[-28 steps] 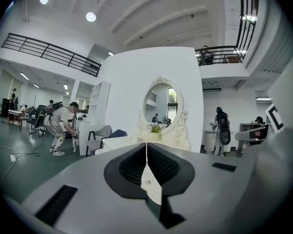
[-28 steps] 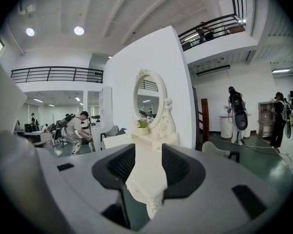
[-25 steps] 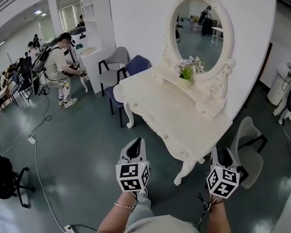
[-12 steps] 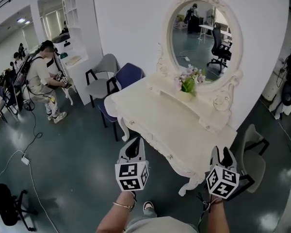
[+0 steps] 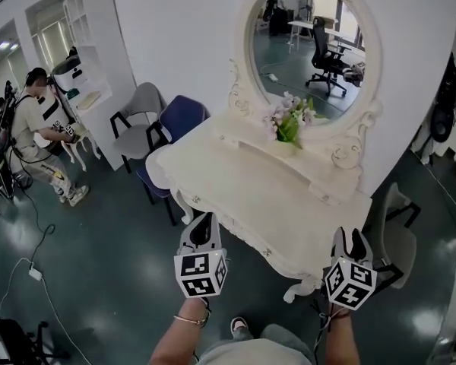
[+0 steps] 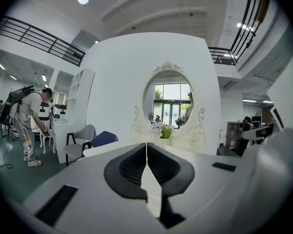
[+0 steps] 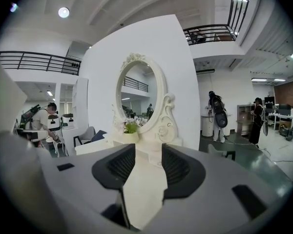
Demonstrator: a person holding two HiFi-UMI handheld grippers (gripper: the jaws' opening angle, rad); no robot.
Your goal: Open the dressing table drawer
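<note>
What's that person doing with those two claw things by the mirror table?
A person stands at the white dressing table, holding a gripper in each hand. The left gripper is shut and empty; the right gripper is open. Neither seems to touch the table yet, and its drawer looks closed.

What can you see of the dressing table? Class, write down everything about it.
The dressing table is cream-white, seemingly painted wood, with carved scrolls and curved legs. An oval mirror in an ornate frame rises from its back, against the white wall. Its front drawers, with small knobs, look shut. A pot of flowers stands on it before the mirror. A blue chair sits at its far end.
</note>
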